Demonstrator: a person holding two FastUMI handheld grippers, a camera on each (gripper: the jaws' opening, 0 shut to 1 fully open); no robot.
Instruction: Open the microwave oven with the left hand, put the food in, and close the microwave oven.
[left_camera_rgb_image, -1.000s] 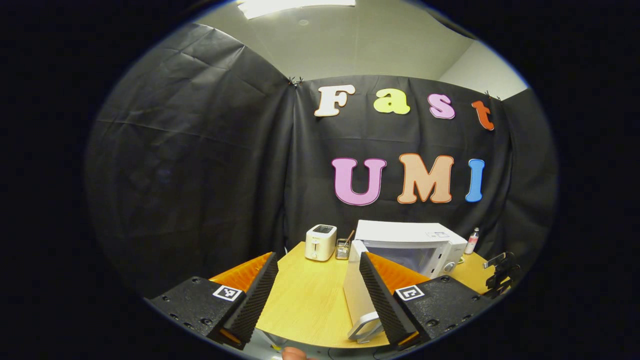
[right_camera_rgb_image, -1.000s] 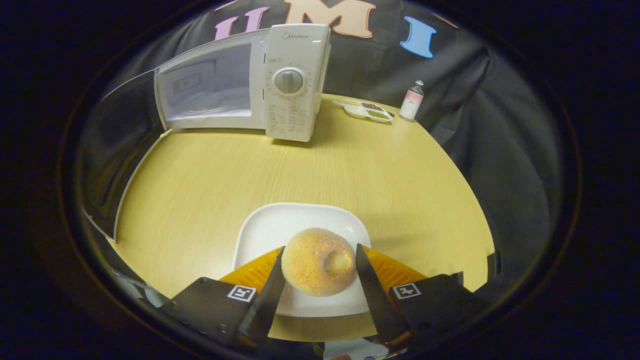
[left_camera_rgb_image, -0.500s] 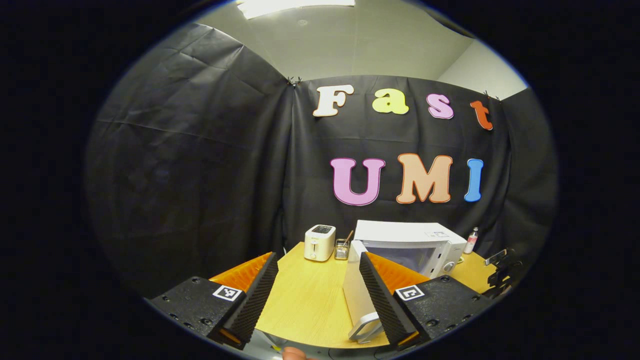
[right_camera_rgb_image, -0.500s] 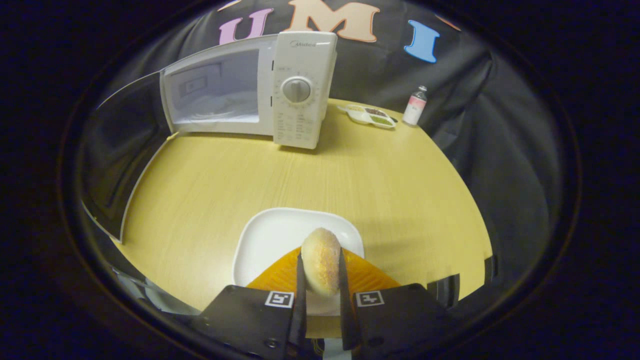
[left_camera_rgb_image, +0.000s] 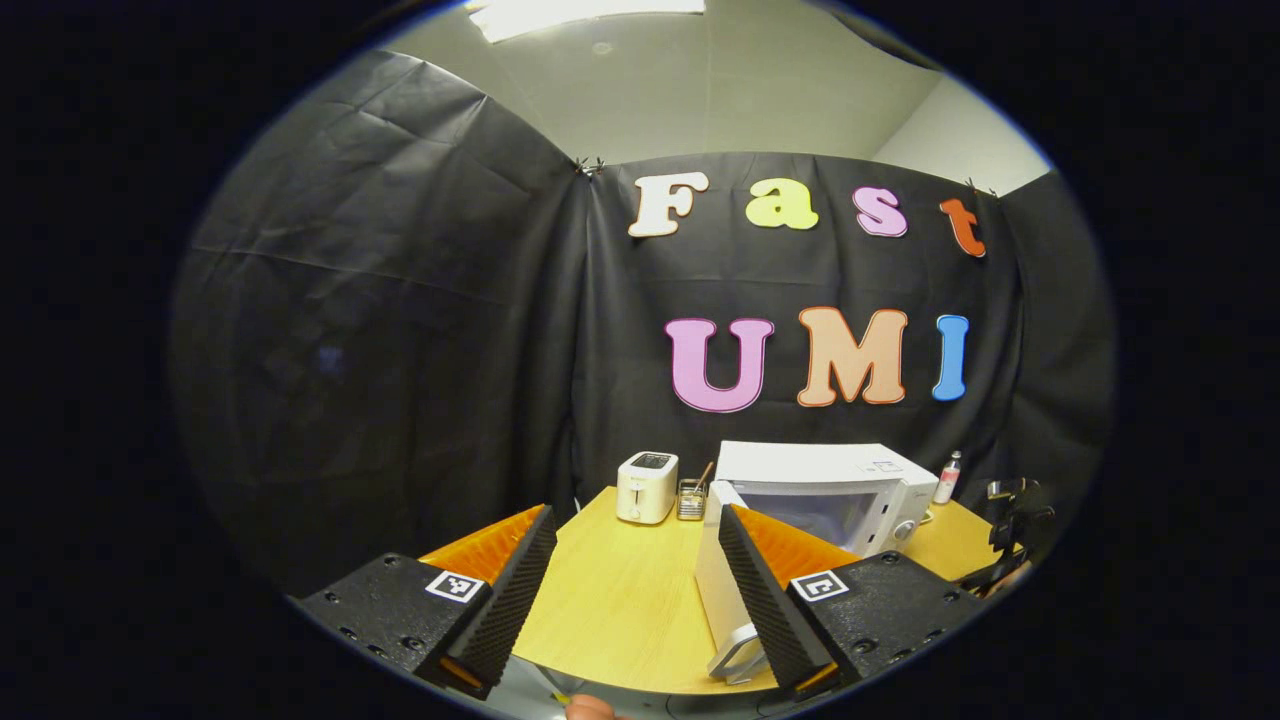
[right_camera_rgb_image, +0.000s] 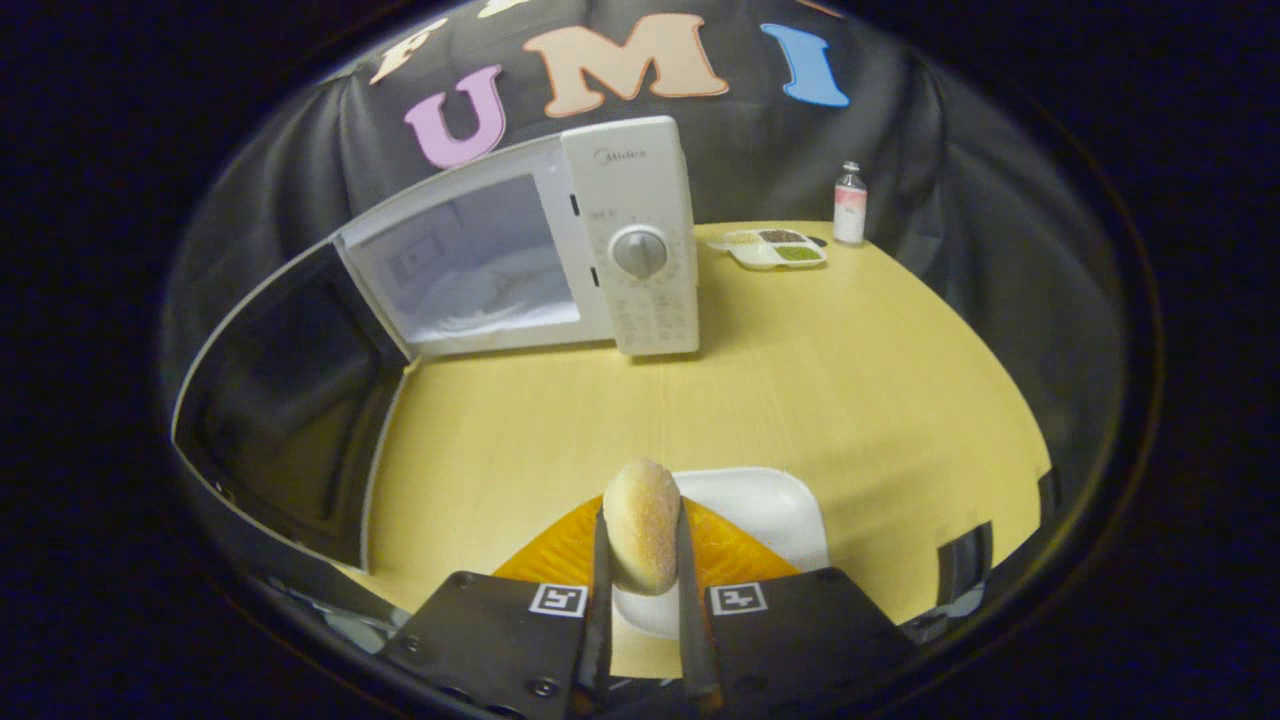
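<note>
A sugared doughnut (right_camera_rgb_image: 642, 522) stands on edge, squeezed between both fingers of my right gripper (right_camera_rgb_image: 641, 545), just above a white square plate (right_camera_rgb_image: 770, 515). The white microwave (right_camera_rgb_image: 560, 245) stands at the back of the table with its door (right_camera_rgb_image: 285, 395) swung wide to the left and its cavity bare. In the left gripper view my left gripper (left_camera_rgb_image: 635, 570) is open with nothing in it, held near the table's front edge. The microwave (left_camera_rgb_image: 825, 490) and its open door (left_camera_rgb_image: 718, 590) lie just beyond its right finger. The right gripper (left_camera_rgb_image: 1012, 520) shows far right there.
A white toaster (left_camera_rgb_image: 646, 487) and a small wire holder (left_camera_rgb_image: 690, 497) stand at the table's back left. A divided dish (right_camera_rgb_image: 775, 248) and a small bottle (right_camera_rgb_image: 850, 190) sit right of the microwave. The wooden table (right_camera_rgb_image: 800, 360) is open between plate and microwave.
My right gripper shut on the doughnut, turned it on edge and lifted it off the plate, moving leftward toward the microwave. The left gripper has barely moved.
</note>
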